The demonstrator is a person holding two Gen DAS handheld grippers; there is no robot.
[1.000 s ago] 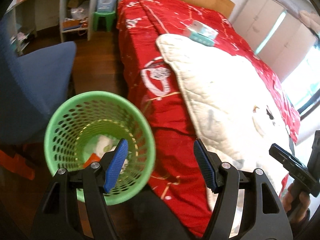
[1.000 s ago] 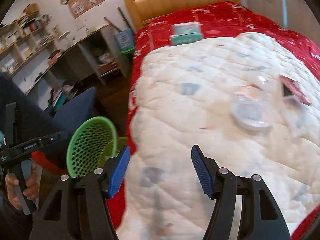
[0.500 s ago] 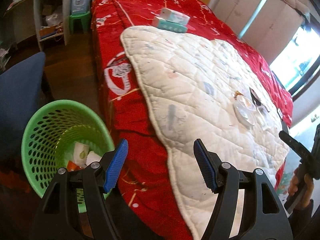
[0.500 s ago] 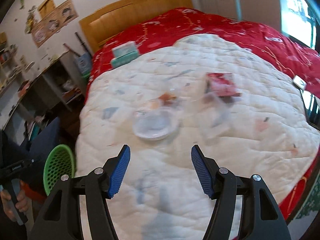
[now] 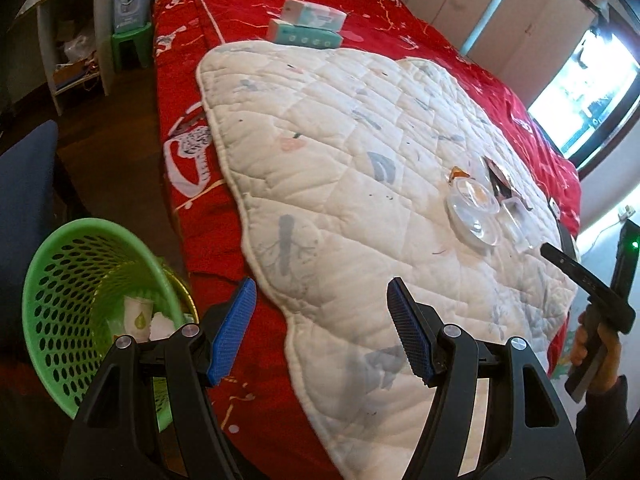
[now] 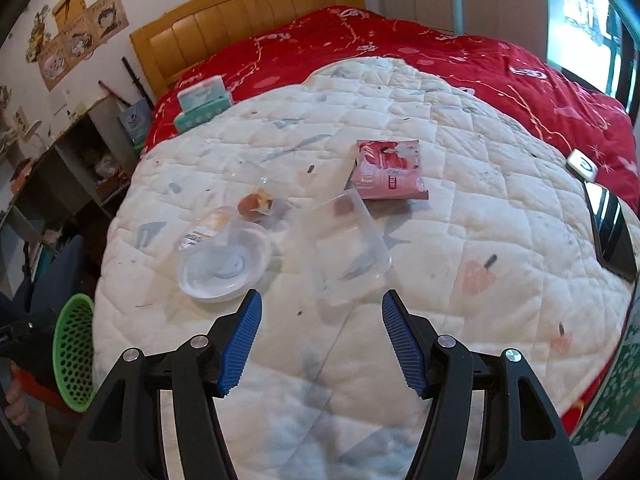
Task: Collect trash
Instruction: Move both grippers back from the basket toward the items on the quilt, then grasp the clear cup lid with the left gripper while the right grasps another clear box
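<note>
Trash lies on the white quilt (image 6: 460,248): a clear rectangular plastic tray (image 6: 344,248), a round clear lid (image 6: 222,268), a crumpled wrapper with orange scraps (image 6: 256,204) and a red snack packet (image 6: 388,170). My right gripper (image 6: 320,338) is open and empty, just short of the clear tray. My left gripper (image 5: 320,330) is open and empty over the bed's edge. The green mesh bin (image 5: 80,308) stands on the floor at its left with white scraps inside. The round lid (image 5: 474,212) also shows in the left wrist view.
Tissue packs (image 5: 308,24) lie near the wooden headboard (image 6: 248,12) on the red bedspread (image 5: 188,160). A blue chair (image 5: 24,184) stands behind the bin. A phone (image 6: 612,232) and a small white device (image 6: 582,164) lie at the quilt's right edge. Shelves (image 5: 72,40) stand at the far left.
Both grippers swung from the bin toward the bed. The right one now faces the trash on the quilt at close range. Both stayed open.
</note>
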